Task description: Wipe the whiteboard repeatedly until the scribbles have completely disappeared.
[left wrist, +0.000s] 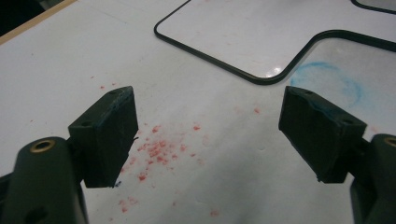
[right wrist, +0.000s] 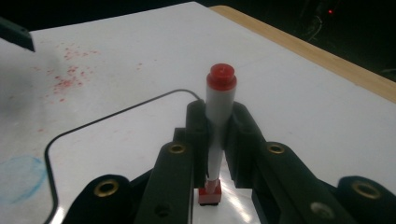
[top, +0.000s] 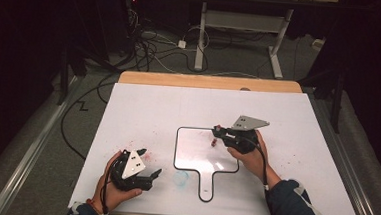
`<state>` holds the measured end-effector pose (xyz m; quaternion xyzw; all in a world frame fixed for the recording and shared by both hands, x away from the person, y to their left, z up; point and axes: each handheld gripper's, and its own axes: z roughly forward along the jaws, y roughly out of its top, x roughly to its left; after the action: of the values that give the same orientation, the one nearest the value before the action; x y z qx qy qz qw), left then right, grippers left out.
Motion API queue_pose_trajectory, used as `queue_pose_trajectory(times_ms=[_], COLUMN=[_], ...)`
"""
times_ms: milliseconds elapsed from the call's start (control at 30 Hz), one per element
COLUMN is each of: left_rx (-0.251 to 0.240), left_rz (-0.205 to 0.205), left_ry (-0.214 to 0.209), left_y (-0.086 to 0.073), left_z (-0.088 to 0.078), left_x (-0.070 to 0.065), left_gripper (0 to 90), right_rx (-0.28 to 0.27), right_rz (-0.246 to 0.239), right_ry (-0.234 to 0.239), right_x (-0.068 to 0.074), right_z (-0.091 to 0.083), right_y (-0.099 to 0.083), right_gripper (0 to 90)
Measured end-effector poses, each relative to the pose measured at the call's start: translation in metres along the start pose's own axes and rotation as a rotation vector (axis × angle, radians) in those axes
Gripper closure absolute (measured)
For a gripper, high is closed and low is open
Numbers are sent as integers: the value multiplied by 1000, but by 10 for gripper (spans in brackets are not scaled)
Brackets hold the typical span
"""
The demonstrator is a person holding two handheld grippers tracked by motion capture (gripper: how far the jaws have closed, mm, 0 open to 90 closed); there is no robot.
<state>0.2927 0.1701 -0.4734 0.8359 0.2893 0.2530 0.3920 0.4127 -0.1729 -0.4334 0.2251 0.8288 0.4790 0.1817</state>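
Note:
My right gripper is shut on a white marker with a red top. It holds the marker roughly upright over the small handled whiteboard, and the marker's red lower end is at the board's surface. Whether that end touches the board I cannot tell. My left gripper rests low at the front left of the table. Its jaws are wide open over bare white sheet, left of the whiteboard's handle.
A white sheet covers the wooden table. Red specks dot it near my left gripper, and a blue smudge lies by the board's handle. Cables and table legs stand on the floor beyond the far edge.

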Motion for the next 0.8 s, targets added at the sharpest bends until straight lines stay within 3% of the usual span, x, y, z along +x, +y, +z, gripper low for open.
queue_pose_trajectory(times_ms=[133,300,433,500,700,800], left_rx=[-3,-5,-3,-3,-6,-7], left_rz=[-3,-1,-1,0,0,-1], left_ry=[1,3,0,0,1,1], left_y=[-1,-1,-1,-1,0,-1], left_z=[-1,-2,-2,-1,-2,-2], left_x=[1,1,1,1,1,1], left_gripper=[191,191,191,191,191,191], right_rx=[12,49,60,54,15,14], right_rz=[-37,-82,-73,-61,-5,-3], right_ry=[2,-132,-203,-204,-89,-79], right_x=[7,-5,-15,-14,1,5], right_z=[5,3,1,3,11,14], right_y=[5,5,3,3,7,8], right_gripper=[813,813,813,812,813,813])
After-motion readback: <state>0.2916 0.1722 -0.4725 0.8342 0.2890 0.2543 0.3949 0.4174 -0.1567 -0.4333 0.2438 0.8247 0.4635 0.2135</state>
